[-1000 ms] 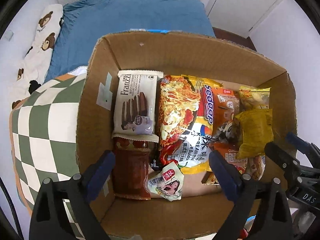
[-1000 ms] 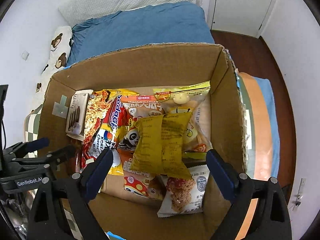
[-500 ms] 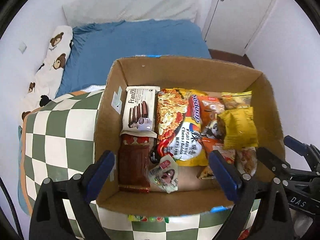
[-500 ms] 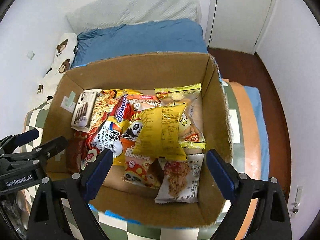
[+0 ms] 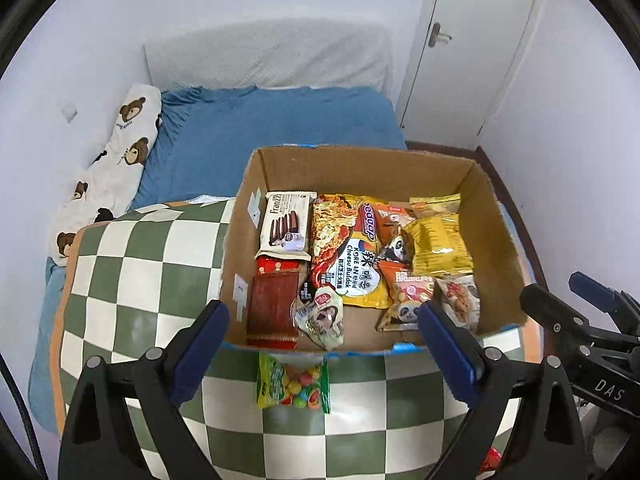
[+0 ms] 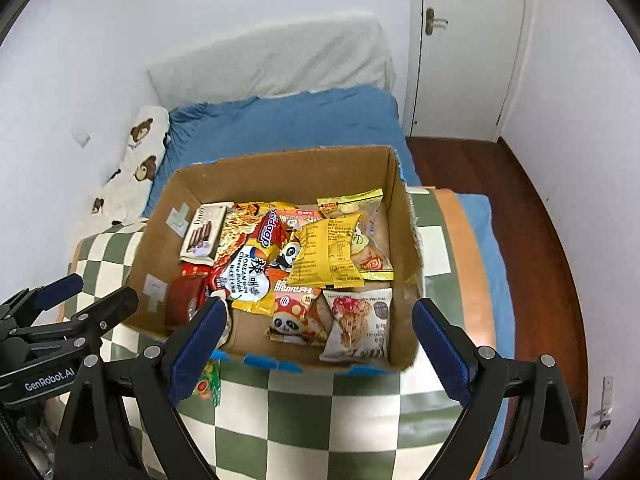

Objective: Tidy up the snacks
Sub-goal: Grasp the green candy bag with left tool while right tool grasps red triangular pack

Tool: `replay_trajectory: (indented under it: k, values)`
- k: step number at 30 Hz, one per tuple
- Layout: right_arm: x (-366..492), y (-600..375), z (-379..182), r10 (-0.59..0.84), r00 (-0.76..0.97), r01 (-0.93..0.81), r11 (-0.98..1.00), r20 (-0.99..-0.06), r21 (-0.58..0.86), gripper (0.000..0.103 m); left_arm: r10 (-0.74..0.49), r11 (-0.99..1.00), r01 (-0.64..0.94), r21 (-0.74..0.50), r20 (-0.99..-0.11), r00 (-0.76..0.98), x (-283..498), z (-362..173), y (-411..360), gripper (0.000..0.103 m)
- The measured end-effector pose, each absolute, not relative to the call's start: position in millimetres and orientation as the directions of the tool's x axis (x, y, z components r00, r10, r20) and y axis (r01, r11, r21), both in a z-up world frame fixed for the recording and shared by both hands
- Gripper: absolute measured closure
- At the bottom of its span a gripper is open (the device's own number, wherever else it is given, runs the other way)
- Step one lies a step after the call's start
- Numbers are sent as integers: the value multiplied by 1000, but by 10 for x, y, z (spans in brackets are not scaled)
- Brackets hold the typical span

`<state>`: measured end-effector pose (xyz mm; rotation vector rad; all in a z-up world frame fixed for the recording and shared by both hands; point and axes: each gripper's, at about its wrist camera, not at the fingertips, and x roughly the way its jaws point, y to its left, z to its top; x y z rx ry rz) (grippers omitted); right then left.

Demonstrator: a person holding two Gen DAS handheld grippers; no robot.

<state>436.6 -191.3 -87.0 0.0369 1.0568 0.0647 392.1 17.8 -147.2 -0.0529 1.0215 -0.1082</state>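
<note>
A cardboard box (image 5: 360,168) (image 6: 280,168) stands on a green-and-white checked cloth (image 5: 140,248) and holds several snack packets: a Franzzi wafer pack (image 5: 285,222), a noodle packet (image 5: 352,252) and a yellow packet (image 5: 438,246) (image 6: 326,254). A bag of coloured candies (image 5: 294,382) lies on the cloth in front of the box; it shows partly in the right wrist view (image 6: 208,384). My left gripper (image 5: 324,350) is open and empty above the candy bag. My right gripper (image 6: 316,350) is open and empty in front of the box.
A bed with a blue sheet (image 5: 272,128) and a bear-print pillow (image 5: 116,152) lies behind the box. A white door (image 6: 468,40) and dark wood floor (image 6: 532,208) are at the right. White walls surround.
Both grippers have pulled back and up from the box. The whole box, the checked cloth and the candy bag in front of it have come into view.
</note>
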Motion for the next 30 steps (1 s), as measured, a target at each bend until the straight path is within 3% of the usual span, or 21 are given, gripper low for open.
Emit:
replay_trajectory:
  k: [20, 25, 30]
  values:
    - [3494, -1925, -336, 100, 593, -21, 994, -799, 109, 5, -80, 996, 73, -44, -782, 618, 3165, -1097, 151, 6]
    - [3323, -2125, -517, 158, 553, 44, 975, -818, 218, 3, -65, 998, 53, -41, -806, 589, 3016, -1298, 187, 6]
    - [3010, -2593, -947, 152, 480, 217, 934, -864, 285, 3, -47, 999, 23, -41, -880, 473, 2856, -1818, 233, 6]
